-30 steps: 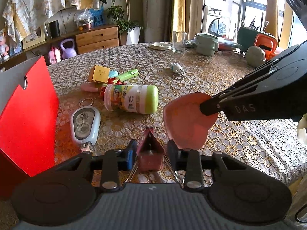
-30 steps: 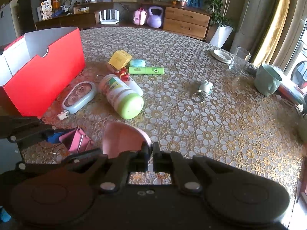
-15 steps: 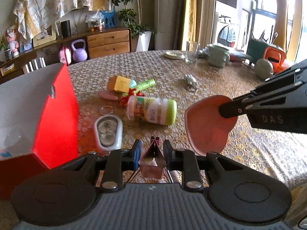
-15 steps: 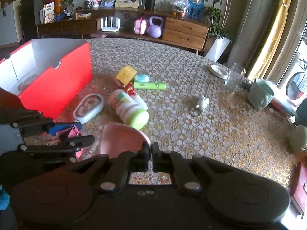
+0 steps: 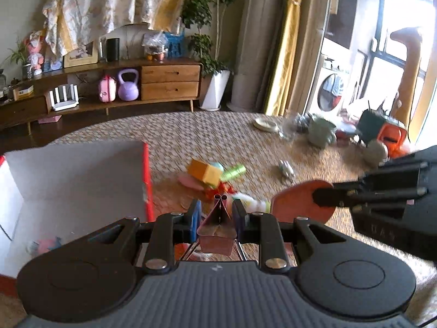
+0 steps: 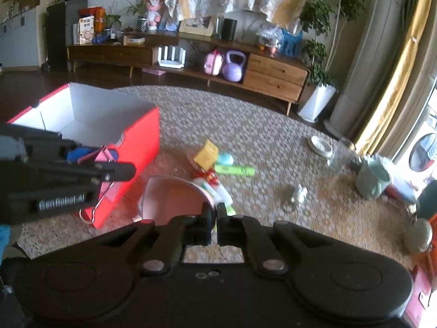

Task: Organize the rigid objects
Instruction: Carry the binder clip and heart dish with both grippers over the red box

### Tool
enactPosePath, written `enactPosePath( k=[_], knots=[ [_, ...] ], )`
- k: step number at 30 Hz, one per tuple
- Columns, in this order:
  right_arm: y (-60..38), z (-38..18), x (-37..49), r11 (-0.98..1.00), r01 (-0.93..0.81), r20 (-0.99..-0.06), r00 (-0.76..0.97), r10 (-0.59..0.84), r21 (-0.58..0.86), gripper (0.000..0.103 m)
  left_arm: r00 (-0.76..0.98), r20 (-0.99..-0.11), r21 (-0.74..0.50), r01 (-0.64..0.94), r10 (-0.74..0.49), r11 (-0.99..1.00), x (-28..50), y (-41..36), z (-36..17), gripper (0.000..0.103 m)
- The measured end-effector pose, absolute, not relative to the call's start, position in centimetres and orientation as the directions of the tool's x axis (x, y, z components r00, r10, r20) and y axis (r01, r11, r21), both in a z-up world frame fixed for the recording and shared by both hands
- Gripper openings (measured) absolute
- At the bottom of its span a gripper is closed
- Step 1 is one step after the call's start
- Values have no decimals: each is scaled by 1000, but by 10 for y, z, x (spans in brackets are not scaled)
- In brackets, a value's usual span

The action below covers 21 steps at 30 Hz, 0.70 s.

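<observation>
My left gripper (image 5: 216, 216) is shut on a pink binder clip (image 5: 217, 231) and holds it in the air beside the open red box (image 5: 147, 180). The clip (image 6: 102, 154) also shows in the right wrist view, over the box's near rim (image 6: 142, 142). My right gripper (image 6: 214, 214) is shut on the rim of a pink bowl (image 6: 174, 199), lifted above the table; the bowl (image 5: 297, 202) shows at right in the left wrist view. The box has white inner walls and a few small things at its bottom (image 5: 45, 246).
On the patterned tablecloth (image 6: 273, 142) lie a yellow box (image 6: 207, 153), a green tube (image 6: 235, 170), a light-blue piece (image 6: 225, 159), a green-capped bottle (image 6: 218, 191) and a small keyring figure (image 6: 296, 194). A glass (image 6: 338, 155), a green mug (image 6: 374, 177) and a saucer (image 6: 319, 143) stand far right.
Both grippers have risen and moved left toward the red box. The binder clip is now at the box's edge; the bowl stays held beside it.
</observation>
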State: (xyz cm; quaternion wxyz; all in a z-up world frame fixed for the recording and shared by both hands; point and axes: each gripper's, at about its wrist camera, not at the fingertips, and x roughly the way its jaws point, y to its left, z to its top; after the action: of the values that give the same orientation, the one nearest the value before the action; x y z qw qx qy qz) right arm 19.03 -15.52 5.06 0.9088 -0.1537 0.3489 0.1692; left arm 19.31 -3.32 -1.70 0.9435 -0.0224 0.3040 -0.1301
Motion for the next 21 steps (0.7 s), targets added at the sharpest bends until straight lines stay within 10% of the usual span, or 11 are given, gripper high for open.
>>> enactPosePath(
  k=[21],
  knots=[
    [-23, 58, 223, 823, -532, -672, 686, 280, -201, 3, 808, -585, -38, 60, -71, 997, 227, 108, 19, 24]
  ],
)
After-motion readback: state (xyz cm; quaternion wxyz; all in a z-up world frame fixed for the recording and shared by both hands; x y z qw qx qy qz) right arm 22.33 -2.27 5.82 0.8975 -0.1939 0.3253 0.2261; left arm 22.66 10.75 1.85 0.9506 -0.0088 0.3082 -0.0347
